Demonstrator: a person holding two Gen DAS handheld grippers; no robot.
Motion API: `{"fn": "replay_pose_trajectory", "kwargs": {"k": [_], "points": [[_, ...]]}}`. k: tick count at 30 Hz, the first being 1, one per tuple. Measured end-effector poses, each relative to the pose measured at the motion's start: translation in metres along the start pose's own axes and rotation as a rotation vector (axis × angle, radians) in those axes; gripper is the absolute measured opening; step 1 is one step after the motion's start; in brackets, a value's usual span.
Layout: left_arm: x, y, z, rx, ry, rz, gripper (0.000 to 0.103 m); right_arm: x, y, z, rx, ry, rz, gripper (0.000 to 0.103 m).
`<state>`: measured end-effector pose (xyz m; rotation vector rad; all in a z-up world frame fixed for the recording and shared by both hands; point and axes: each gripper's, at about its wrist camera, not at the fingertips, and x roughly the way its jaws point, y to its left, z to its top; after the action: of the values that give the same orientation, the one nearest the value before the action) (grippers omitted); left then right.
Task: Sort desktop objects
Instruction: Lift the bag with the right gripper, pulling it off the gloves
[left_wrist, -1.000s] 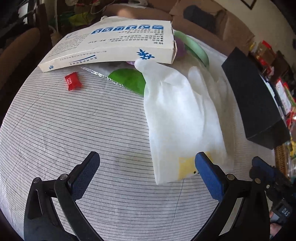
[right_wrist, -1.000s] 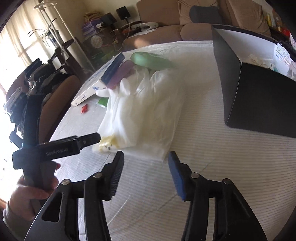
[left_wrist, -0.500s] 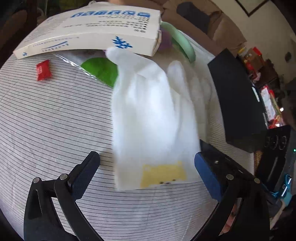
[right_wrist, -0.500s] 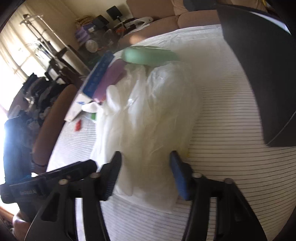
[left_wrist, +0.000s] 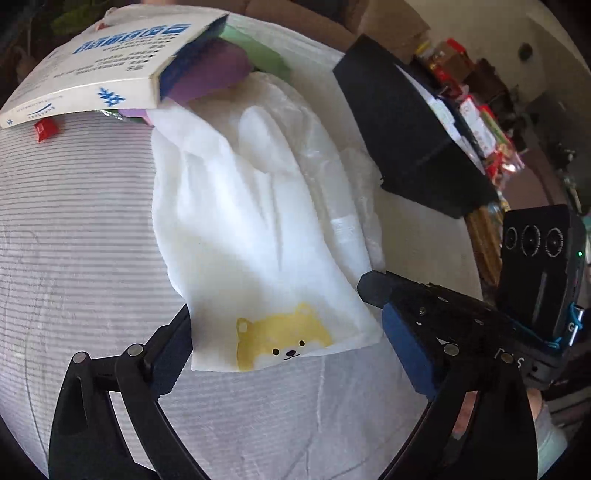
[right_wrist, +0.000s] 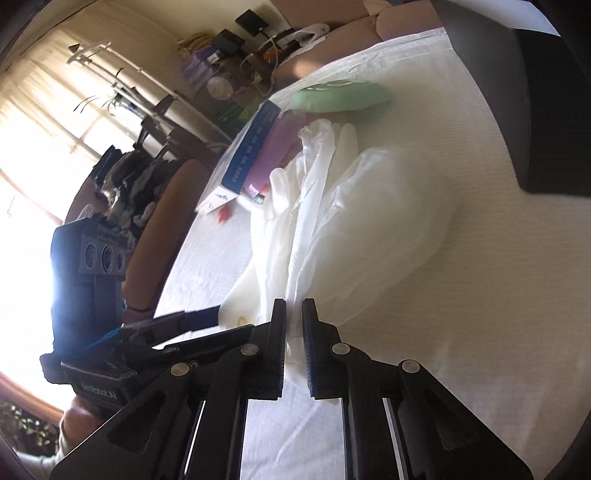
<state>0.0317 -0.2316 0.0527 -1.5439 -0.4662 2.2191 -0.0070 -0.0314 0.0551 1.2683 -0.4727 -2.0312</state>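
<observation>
A white bag (left_wrist: 258, 221) with a yellow dog print lies on the striped tablecloth (left_wrist: 74, 240). My left gripper (left_wrist: 288, 343) straddles the bag's printed bottom edge; its jaws are wide and closing slowly, the pads clear of the fabric. In the right wrist view the same bag (right_wrist: 369, 221) runs away from my right gripper (right_wrist: 294, 325). Its jaws are closing to a narrow gap with the bag's near edge pinched between the pads. That gripper's tip (left_wrist: 373, 288) shows at the bag's right corner in the left wrist view.
A white and blue box (left_wrist: 110, 66) rests on purple (left_wrist: 210, 74) and green (right_wrist: 340, 98) items behind the bag. A small red wrapper (left_wrist: 46, 129) lies at the left. A black box (left_wrist: 406, 125) stands at the right. A sofa and shelves lie beyond.
The right jaws have closed from half open onto the bag's edge. The left gripper has moved in, so the printed edge now lies between its fingers.
</observation>
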Motion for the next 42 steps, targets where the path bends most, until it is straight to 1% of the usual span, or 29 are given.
{"fn": "replay_pose_trajectory", "kwargs": {"k": [3,5,8,9,11,14,16,18,20,22,23,25,26,27,29,31,33,35,37,38,39,40,41,42], "points": [[-0.007,-0.028,-0.027,0.05,0.016,-0.055,0.096,-0.03,-0.003,-0.024,0.016,0.015,0.012,0.009],[-0.007,-0.05,-0.051,0.072,0.035,-0.096,0.096,-0.047,-0.009,-0.04,0.036,0.047,0.008,0.009],[-0.007,-0.085,-0.084,0.122,0.042,-0.093,0.096,-0.07,-0.014,-0.067,0.044,0.081,-0.013,0.009],[-0.006,-0.092,-0.091,0.122,0.05,-0.109,0.096,-0.079,-0.016,-0.075,0.049,0.084,-0.02,0.009],[-0.001,-0.104,-0.102,0.105,0.083,-0.157,0.096,-0.098,-0.025,-0.089,0.074,0.083,-0.021,0.009],[0.006,-0.126,-0.117,0.115,0.106,-0.18,0.096,-0.123,-0.037,-0.106,0.103,0.079,-0.043,0.009],[0.011,-0.144,-0.121,0.122,0.126,-0.207,0.096,-0.141,-0.044,-0.112,0.104,0.063,-0.064,0.009],[0.017,-0.162,-0.121,0.136,0.132,-0.194,0.096,-0.155,-0.046,-0.112,0.083,0.035,-0.107,0.008],[0.027,-0.174,-0.12,0.135,0.159,-0.193,0.098,-0.169,-0.048,-0.108,0.056,0.003,-0.179,0.008],[0.03,-0.172,-0.117,0.088,0.202,-0.177,0.098,-0.183,-0.057,-0.106,0.051,-0.016,-0.285,0.009],[0.026,-0.166,-0.117,0.062,0.214,-0.185,0.098,-0.19,-0.061,-0.106,0.051,-0.029,-0.31,0.009],[0.01,-0.147,-0.116,0.031,0.196,-0.192,0.098,-0.205,-0.063,-0.111,0.076,-0.071,-0.314,0.012],[0.0,-0.134,-0.115,0.023,0.176,-0.169,0.098,-0.21,-0.065,-0.115,0.09,-0.09,-0.306,0.021],[-0.007,-0.121,-0.112,0.012,0.158,-0.136,0.098,-0.213,-0.067,-0.119,0.107,-0.104,-0.293,0.034],[-0.024,-0.09,-0.105,-0.034,0.104,-0.073,0.098,-0.214,-0.07,-0.128,0.148,-0.118,-0.25,0.045],[-0.033,-0.062,-0.098,-0.102,0.057,-0.022,0.098,-0.207,-0.076,-0.136,0.202,-0.125,-0.193,0.046],[-0.035,-0.04,-0.093,-0.156,0.018,0.0,0.098,-0.197,-0.082,-0.143,0.254,-0.121,-0.159,0.047],[-0.026,-0.028,-0.09,-0.181,0.016,0.023,0.098,-0.186,-0.086,-0.149,0.313,-0.127,-0.109,0.047],[-0.01,-0.028,-0.09,-0.181,0.031,0.028,0.098,-0.173,-0.087,-0.153,0.373,-0.129,-0.046,0.047],[0.0,-0.032,-0.09,-0.176,0.042,0.032,0.098,-0.168,-0.087,-0.154,0.39,-0.132,-0.03,0.047],[0.009,-0.035,-0.091,-0.172,0.053,0.03,0.098,-0.164,-0.086,-0.154,0.398,-0.133,-0.023,0.047],[0.014,-0.039,-0.091,-0.16,0.053,0.027,0.101,-0.159,-0.085,-0.153,0.399,-0.132,-0.017,0.048],[0.016,-0.044,-0.091,-0.14,0.04,0.027,0.101,-0.154,-0.084,-0.152,0.4,-0.137,-0.007,0.048],[0.019,-0.048,-0.09,-0.131,0.044,0.011,0.101,-0.15,-0.083,-0.15,0.403,-0.141,0.003,0.047]]}}
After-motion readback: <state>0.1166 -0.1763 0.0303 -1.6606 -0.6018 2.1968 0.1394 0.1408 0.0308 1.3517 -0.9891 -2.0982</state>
